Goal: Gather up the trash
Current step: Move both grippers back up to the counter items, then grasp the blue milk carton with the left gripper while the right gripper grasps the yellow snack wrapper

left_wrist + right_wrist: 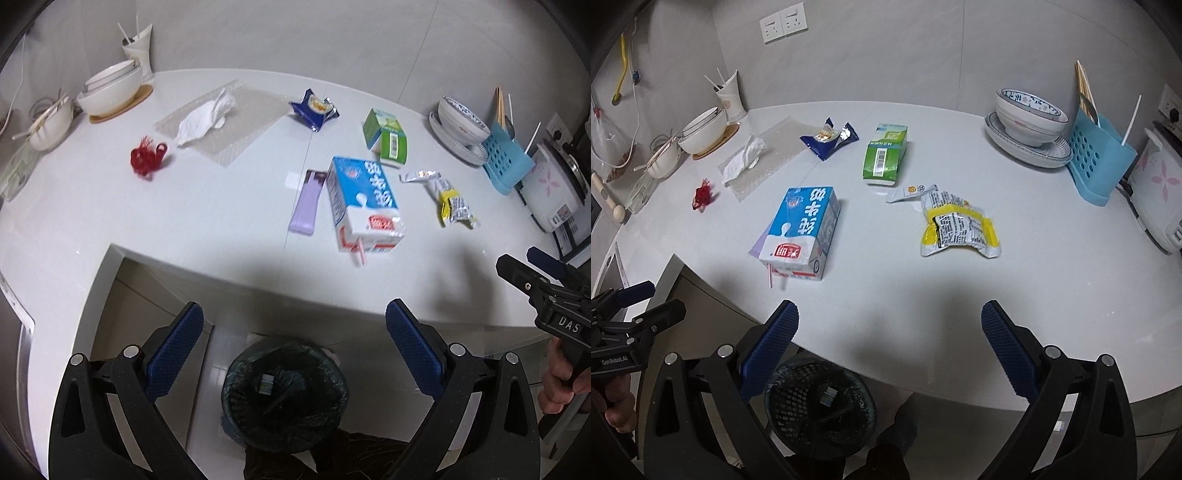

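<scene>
Trash lies on the white table (221,206): a blue-white milk carton (364,205) (803,232), a purple wrapper (306,201), a green carton (388,138) (886,153), a yellow wrapper (448,201) (960,227), a blue snack bag (314,109) (829,140), a white tissue (205,118) (744,158) and a red net scrap (147,157) (703,196). A black bin (284,391) (820,406) stands on the floor below the table edge. My left gripper (295,354) is open and empty above the bin. My right gripper (890,350) is open and empty over the table's front edge.
Stacked bowls (110,86) and a cup with straws (140,44) stand at the back left. Bowls on plates (1028,118), a blue utensil holder (1099,155) and a rice cooker (1160,192) stand at the right. A bubble-wrap sheet (236,122) lies under the tissue.
</scene>
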Demonstrator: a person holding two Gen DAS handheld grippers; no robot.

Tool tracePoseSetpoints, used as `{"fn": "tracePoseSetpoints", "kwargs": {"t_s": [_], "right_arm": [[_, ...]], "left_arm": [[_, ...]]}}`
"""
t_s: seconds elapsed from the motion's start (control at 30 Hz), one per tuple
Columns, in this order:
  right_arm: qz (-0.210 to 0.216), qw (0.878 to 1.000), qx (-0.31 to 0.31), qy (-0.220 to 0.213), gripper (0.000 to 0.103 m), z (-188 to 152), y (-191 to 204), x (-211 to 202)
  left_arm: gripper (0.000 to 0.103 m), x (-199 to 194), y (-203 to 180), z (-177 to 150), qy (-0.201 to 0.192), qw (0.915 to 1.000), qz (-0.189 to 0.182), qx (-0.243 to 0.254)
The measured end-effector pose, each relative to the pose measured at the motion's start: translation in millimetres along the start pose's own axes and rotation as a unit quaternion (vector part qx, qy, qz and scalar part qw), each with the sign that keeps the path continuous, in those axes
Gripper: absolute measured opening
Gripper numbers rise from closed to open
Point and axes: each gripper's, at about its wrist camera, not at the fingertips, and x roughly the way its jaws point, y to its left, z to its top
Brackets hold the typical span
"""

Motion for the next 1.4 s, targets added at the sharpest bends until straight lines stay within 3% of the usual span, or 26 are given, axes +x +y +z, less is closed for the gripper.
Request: {"fn": "tracePoseSetpoints", "kwargs": {"t_s": [0.27, 0.53, 0.9, 1.2, 1.4], "right_arm": [[-0.014, 1.0, 0.011, -0.012, 0.095, 33, -29, 2], [-0.028, 0.999, 0.019, 0.004, 0.095, 66, -62, 23], [-0.023, 0.997, 0.015, 0.072, 0.095, 91, -85, 90], [-0.014, 0.991, 0.018, 0.131, 0.095, 99, -88, 143], [0.001, 0.987, 0.037, 0.159, 0.084, 97, -88, 161]], "left_arm": [[0.097, 2, -25, 37, -0.012, 0.9999, 0.003, 0.005], [0.097, 25, -48, 74, 0.0, 1.0, 0.007, 0.007], [0.097, 90, -70, 103, 0.064, 0.9977, 0.02, 0.012], [0.096, 134, -76, 113, 0.106, 0.9929, 0.053, 0.01], [0.087, 149, -78, 114, 0.126, 0.9901, 0.061, 0.009]]}}
